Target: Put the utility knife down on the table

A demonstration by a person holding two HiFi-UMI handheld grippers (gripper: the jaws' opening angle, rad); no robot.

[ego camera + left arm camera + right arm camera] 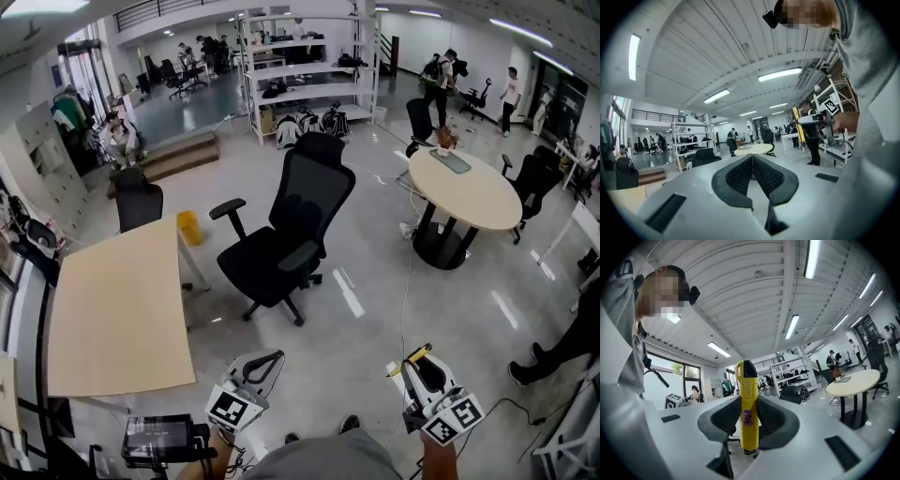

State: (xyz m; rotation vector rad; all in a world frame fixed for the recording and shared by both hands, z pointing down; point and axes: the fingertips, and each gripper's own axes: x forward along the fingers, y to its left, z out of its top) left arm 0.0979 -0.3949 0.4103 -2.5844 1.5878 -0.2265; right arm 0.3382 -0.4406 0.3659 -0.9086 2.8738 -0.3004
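Observation:
The yellow utility knife (746, 380) with a black tip stands upright between the dark pads of my right gripper (749, 404), which is shut on it. In the head view this gripper (419, 364) hangs at the lower right over the grey floor, the knife (413, 356) lying across its jaws. My left gripper (267, 363) is at the lower middle, just right of the beige table (117, 309). Its pads (740, 176) meet at the tips with nothing between them, so it is shut. The left gripper view also catches the right gripper (820, 118) and the knife (797, 124) off to the right.
A black office chair (281, 239) stands on the floor ahead of me. A round beige table (466, 190) is at the right, white shelving (309, 70) at the back. A black device (159, 439) sits below the beige table's near edge. Someone's leg (562, 352) reaches in at the right.

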